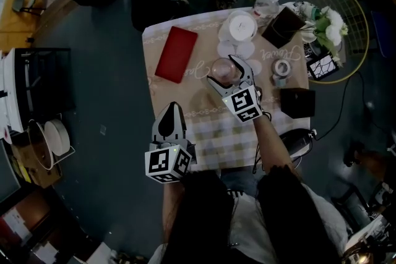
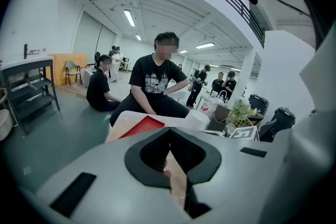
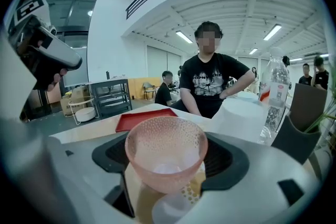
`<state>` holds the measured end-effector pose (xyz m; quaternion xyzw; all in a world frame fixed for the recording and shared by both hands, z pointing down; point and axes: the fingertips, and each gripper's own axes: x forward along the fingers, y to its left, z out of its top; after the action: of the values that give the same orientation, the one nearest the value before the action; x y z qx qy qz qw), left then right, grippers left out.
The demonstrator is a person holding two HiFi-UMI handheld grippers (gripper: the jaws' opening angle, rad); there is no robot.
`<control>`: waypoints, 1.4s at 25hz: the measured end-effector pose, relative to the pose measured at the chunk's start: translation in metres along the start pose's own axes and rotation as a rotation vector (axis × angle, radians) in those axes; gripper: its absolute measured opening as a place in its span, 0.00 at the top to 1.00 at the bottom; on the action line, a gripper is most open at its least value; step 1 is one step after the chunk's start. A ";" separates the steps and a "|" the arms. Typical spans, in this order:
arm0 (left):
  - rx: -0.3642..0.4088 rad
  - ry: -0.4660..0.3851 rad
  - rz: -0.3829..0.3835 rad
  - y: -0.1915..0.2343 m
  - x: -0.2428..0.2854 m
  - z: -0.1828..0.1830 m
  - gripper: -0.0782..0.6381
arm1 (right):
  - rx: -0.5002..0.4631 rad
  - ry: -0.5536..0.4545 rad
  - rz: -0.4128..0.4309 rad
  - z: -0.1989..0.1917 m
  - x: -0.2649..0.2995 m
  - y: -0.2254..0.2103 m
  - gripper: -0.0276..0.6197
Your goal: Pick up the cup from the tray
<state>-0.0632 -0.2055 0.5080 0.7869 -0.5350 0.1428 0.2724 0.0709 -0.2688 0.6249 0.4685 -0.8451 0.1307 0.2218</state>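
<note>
A pink, dimpled translucent cup (image 3: 165,150) sits between the pads of my right gripper (image 3: 167,157), which is shut on it. In the head view the cup (image 1: 221,69) is over the table, to the right of the flat red tray (image 1: 176,54), with the right gripper (image 1: 224,71) around it. The tray (image 3: 144,119) lies bare behind the cup. My left gripper (image 1: 172,110) hovers at the table's near left edge, shut and holding nothing. Beyond the left gripper's (image 2: 169,134) closed tips the tray (image 2: 140,126) shows.
Behind the cup stand a white lidded tub (image 1: 242,26), a water bottle (image 1: 267,3), a dark box (image 1: 283,26) and flowers (image 1: 328,25). A black box (image 1: 297,102) and a tape roll (image 1: 282,68) sit at right. A person (image 3: 212,81) sits across the table.
</note>
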 end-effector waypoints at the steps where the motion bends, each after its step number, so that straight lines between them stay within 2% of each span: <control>1: -0.002 0.004 0.004 0.000 -0.001 -0.001 0.88 | -0.004 -0.004 0.001 -0.001 0.000 0.001 0.34; 8: 0.005 0.032 -0.002 0.000 -0.003 -0.007 0.88 | 0.005 0.001 0.010 -0.001 0.002 0.001 0.34; 12: -0.023 0.043 -0.004 0.004 -0.008 -0.011 0.88 | -0.053 0.010 0.017 0.004 -0.004 0.006 0.34; 21: -0.033 -0.018 -0.022 -0.003 -0.025 0.010 0.88 | -0.106 -0.043 -0.016 0.045 -0.039 0.010 0.34; 25: 0.000 -0.041 -0.037 -0.008 -0.034 0.017 0.88 | -0.008 -0.044 -0.015 0.054 -0.058 0.016 0.34; 28: 0.015 -0.055 -0.044 -0.010 -0.042 0.019 0.88 | 0.071 -0.067 0.018 0.063 -0.073 0.025 0.34; 32: 0.000 -0.084 -0.069 -0.014 -0.056 0.025 0.88 | 0.086 -0.097 0.058 0.083 -0.098 0.046 0.34; 33: -0.005 -0.090 -0.078 -0.015 -0.059 0.027 0.88 | 0.081 -0.106 0.055 0.088 -0.104 0.050 0.35; 35: -0.010 -0.108 -0.089 -0.017 -0.063 0.032 0.88 | 0.062 -0.130 0.040 0.101 -0.115 0.057 0.50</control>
<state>-0.0744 -0.1708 0.4449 0.8150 -0.5142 0.0854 0.2531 0.0500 -0.1971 0.4796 0.4655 -0.8626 0.1305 0.1490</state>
